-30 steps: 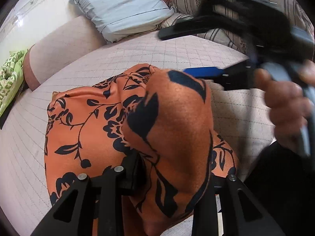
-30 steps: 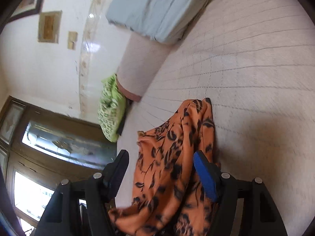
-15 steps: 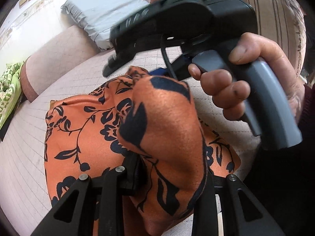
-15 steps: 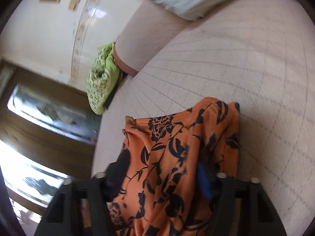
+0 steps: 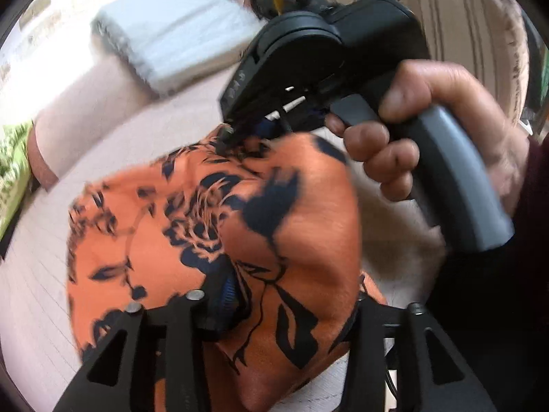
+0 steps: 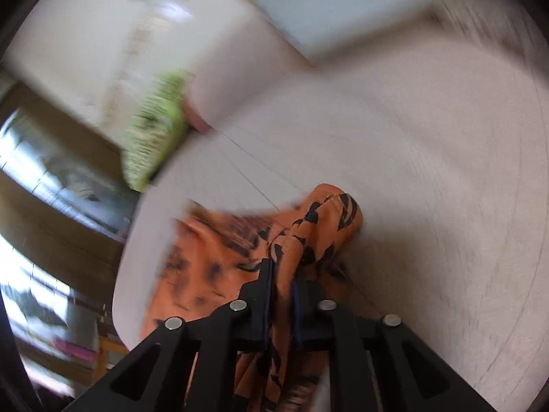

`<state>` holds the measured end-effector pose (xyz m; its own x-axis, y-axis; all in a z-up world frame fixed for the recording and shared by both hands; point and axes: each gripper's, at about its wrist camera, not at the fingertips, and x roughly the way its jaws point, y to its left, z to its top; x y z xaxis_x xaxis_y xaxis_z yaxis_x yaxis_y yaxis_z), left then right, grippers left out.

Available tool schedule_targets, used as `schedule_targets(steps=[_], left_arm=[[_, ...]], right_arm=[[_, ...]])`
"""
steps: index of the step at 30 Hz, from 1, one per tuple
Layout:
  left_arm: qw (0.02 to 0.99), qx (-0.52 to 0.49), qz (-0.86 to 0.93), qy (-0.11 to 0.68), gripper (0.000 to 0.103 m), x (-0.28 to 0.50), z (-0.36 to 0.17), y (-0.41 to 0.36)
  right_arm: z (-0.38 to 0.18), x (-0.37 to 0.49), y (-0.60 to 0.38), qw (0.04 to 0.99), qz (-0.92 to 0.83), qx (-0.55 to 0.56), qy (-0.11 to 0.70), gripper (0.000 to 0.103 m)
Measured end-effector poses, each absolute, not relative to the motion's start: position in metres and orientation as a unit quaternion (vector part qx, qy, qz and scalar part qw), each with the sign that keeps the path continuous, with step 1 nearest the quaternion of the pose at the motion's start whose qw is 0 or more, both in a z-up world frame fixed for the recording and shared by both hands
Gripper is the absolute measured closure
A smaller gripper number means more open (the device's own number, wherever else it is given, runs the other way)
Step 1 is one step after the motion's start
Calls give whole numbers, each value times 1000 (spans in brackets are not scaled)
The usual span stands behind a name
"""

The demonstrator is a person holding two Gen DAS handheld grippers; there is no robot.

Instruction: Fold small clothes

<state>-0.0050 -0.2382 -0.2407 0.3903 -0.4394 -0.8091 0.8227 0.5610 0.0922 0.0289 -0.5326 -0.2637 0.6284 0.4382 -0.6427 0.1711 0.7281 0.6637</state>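
Since the earlier left-wrist frame, the right gripper (image 5: 226,137) has swung in and its tips now bite the far edge of the orange floral garment (image 5: 212,240), while the left gripper (image 5: 284,302), jaws just widened, has a smooth bulging fold between its half-hidden pads; whether they press it is unclear. Blurred by motion, the right-wrist view shows the right gripper (image 6: 282,295) just closed, pinching a bunched ridge of the garment (image 6: 219,257) on the quilted pale-pink bed (image 6: 429,171), with a pillow (image 6: 329,7) at the far edge.

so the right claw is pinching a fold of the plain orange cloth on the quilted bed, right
Not quite: the orange cloth is not plain, it carries a dark floral print. The right wrist view shows the right claw pinching a fold of it on the quilted bed; its jaws have just been closing.
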Motion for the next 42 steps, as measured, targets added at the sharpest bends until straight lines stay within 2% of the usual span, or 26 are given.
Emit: schedule_targets(steps=[1, 2, 3, 6, 7, 10, 15, 17, 22, 26, 28, 32, 35, 38, 42], left_arm=[[795, 250, -403, 379, 53, -9, -238, -236], [792, 252, -409, 377, 47, -12, -235, -234], [787, 252, -419, 377, 46, -17, -228, -228], [781, 225, -446, 374, 43, -24, -204, -200], [786, 219, -447, 367, 39, -27, -194, -188], [810, 203, -430, 344, 37, -20, -175, -148], [848, 160, -340, 373, 37, 33, -174, -99], [853, 147, -315, 390, 37, 44, -182, -87], [849, 174, -292, 404, 37, 49, -207, -93], [830, 191, -278, 444, 35, 53, -241, -89], [832, 159, -285, 448, 34, 55, -243, -79], [830, 158, -295, 446, 35, 63, -225, -76], [842, 160, -291, 425, 34, 76, -204, -75], [850, 165, -265, 425, 34, 111, -200, -86], [851, 164, -240, 437, 34, 160, -203, -107]], right_arm=[[-279, 32, -539, 802, 73, 383, 452, 84], [-282, 31, -542, 797, 70, 393, 453, 71], [-279, 27, -547, 802, 65, 394, 443, 65], [-266, 9, -558, 825, 54, 385, 411, 57], [-264, 3, -560, 827, 51, 388, 404, 57], [-249, -26, -564, 853, 38, 380, 357, 56], [-210, -75, -529, 890, 91, 355, 272, 56], [-198, -86, -503, 901, 105, 330, 260, 60], [-205, -90, -444, 907, 103, 266, 310, 62], [-264, -85, -436, 868, 31, 229, 440, 62], [-269, -92, -442, 861, 38, 262, 434, 62], [-246, -88, -438, 873, 36, 222, 432, 62], [-218, -85, -444, 893, 39, 217, 392, 62], [-198, -72, -453, 902, 45, 243, 354, 62], [-196, -36, -449, 896, 54, 258, 357, 62]])
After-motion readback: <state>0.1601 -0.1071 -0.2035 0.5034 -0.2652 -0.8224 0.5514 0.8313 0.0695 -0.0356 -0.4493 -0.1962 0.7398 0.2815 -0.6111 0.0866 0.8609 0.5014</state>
